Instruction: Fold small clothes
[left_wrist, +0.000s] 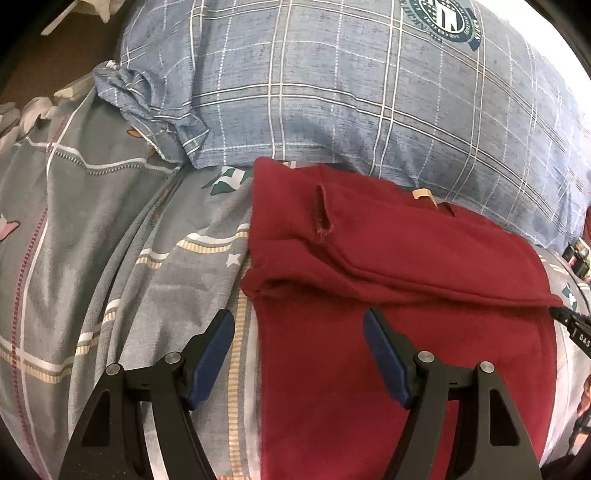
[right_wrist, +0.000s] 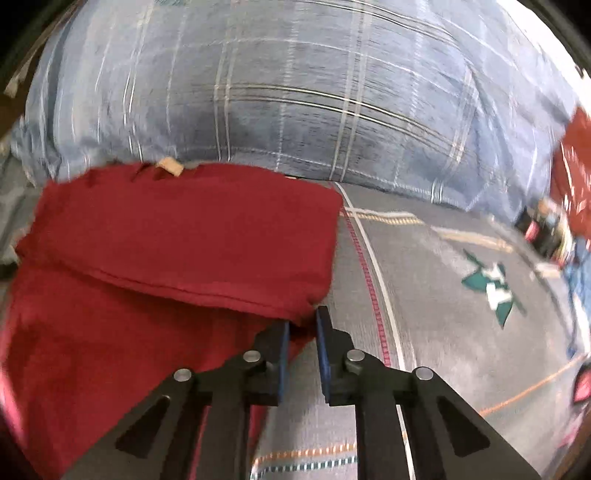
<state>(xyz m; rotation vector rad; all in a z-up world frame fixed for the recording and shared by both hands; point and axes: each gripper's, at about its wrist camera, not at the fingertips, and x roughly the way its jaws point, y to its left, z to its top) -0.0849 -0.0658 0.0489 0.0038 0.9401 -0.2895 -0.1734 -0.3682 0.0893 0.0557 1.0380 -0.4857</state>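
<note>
A dark red garment (left_wrist: 399, 295) lies on the grey patterned bedsheet (left_wrist: 110, 240), its top part folded down over the lower part, with a beige neck label (left_wrist: 424, 194) at the far edge. My left gripper (left_wrist: 299, 328) is open and empty, hovering over the garment's left edge. In the right wrist view the garment (right_wrist: 177, 251) fills the left side. My right gripper (right_wrist: 303, 325) has its jaws slightly apart at the folded flap's right corner, which lies at the fingertips. The right gripper's tip also shows in the left wrist view (left_wrist: 565, 315).
A large blue plaid pillow (left_wrist: 351, 92) lies just behind the garment and also shows in the right wrist view (right_wrist: 277, 92). Red and dark items (right_wrist: 554, 221) lie at the far right. The bed's edge and brown floor (left_wrist: 55, 48) are at the upper left.
</note>
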